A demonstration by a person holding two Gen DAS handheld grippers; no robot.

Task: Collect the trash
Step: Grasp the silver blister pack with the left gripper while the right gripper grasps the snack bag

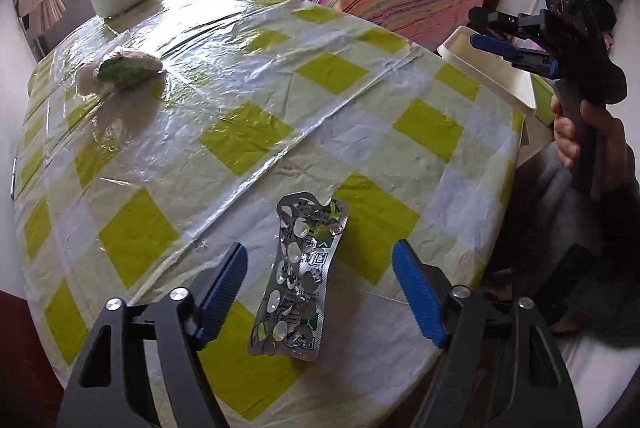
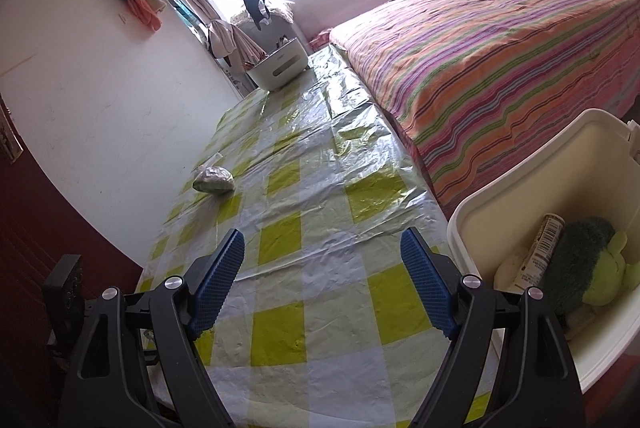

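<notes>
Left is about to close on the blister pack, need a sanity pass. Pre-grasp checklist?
1. Blister pack lies between the left gripper fingers: ok.
2. Pads touching the pack: not ok, gaps on both sides.
3. Pack lies flat on the table: cannot tell, far end looks curled.
4. Right gripper empty and open: ok.
5. White bin open, with room inside: ok.
6. Wrapped bundle clear of the grasp: ok.
</notes>
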